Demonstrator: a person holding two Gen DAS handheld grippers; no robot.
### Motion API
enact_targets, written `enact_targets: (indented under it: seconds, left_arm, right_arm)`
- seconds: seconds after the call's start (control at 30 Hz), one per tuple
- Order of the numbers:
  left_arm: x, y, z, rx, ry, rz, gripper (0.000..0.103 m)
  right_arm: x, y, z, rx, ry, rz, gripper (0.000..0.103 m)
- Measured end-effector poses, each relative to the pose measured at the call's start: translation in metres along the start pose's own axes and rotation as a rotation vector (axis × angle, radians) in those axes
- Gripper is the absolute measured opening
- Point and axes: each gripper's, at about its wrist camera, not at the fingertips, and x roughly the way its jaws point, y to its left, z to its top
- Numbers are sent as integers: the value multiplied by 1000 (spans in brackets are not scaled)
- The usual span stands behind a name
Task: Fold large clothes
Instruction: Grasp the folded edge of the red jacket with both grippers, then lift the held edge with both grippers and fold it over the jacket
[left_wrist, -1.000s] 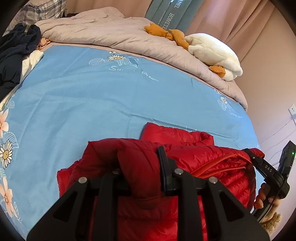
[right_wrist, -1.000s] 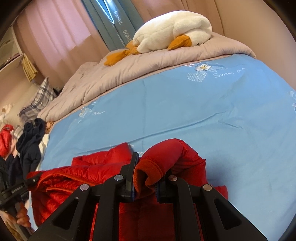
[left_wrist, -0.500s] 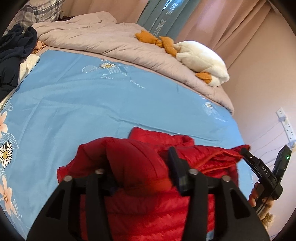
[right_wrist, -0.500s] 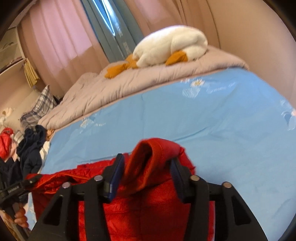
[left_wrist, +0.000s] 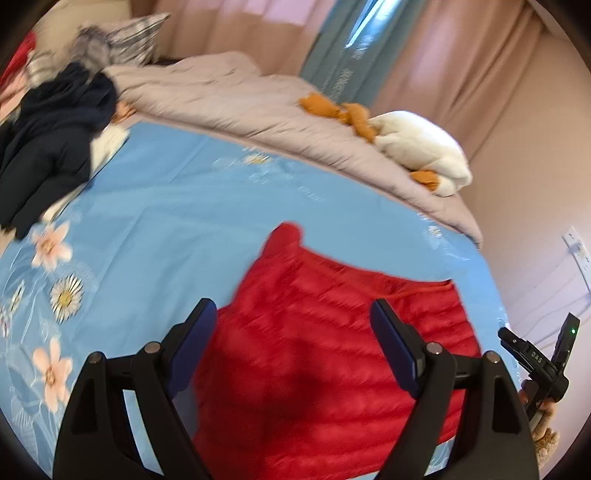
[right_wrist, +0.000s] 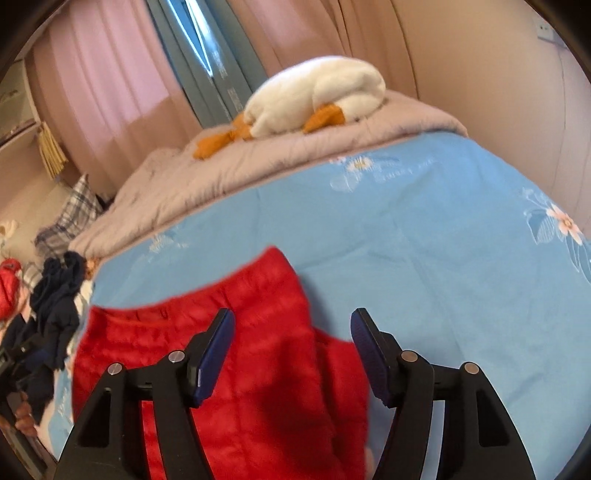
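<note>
red jacket (left_wrist: 325, 354) blurred, bottom cropped

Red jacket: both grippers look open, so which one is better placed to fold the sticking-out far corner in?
Probably the right gripper. The red jacket has its tab-like corner almost straight ahead of it; from the left gripper that corner sits further off. Both are open and hold nothing.

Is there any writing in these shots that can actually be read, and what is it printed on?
"DAS": small white letters on the black body of the right tool, seen from the left camera.
Teal curtain: vertical white lettering, too blurred to read in either view.
Blue bedsheet: faint script beside a printed daisy, too blurred to read.
Red puffer jacket: no writing visible.
</note>
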Motion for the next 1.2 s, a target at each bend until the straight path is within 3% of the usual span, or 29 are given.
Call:
enact_targets:
  seconds: [0.2, 0.37, 0.5, 0.57, 0.6, 0.63, 0.7, 0.8, 0.83, 0.97, 1.1, 1.2]
  left_arm:
    - [15, 28, -25, -31, 86, 60, 85]
    - [37, 42, -36, -44, 145, 81, 83]
    - [48, 46, -34, -58, 173, 70, 72]
    - [51, 47, -32, -62, 174, 45, 57]
    - [53, 47, -32, -66, 180, 21, 42]
    - [55, 47, -32, -70, 185, 0, 25]
    - [54, 44, -32, -62, 181, -15, 16]
    - [46, 38, -31, -62, 145, -23, 10]
    - [41, 38, -29, -76, 134, -32, 9]
    - [28, 31, -23, -68, 94, -51, 9]
    - [35, 25, -21, -39, 100, -23, 10]
    - [46, 26, -23, -36, 132, 11, 10]
  right_arm:
    - [22, -6, -12, -6, 109, 15, 65]
    - [34, -2, -15, -6, 147, 56, 65]
    - [49, 2, -11, -25, 181, 48, 65]
    - [55, 3, -10, -27, 191, 46, 65]
    - [58, 3, -10, -27, 196, 53, 64]
    - [58, 3, -10, -27, 199, 65, 57]
    - [60, 4, -11, -22, 207, 106, 42]
    - [52, 5, -10, -32, 164, 87, 13]
    - [45, 4, -9, -20, 145, 99, 10]
    - [9, -6, -3, 56, 47, 178, 5]
    - [-10, 5, -5, 19, -26, 116, 4]
    - [2, 5, -11, 1, -2, 78, 4]
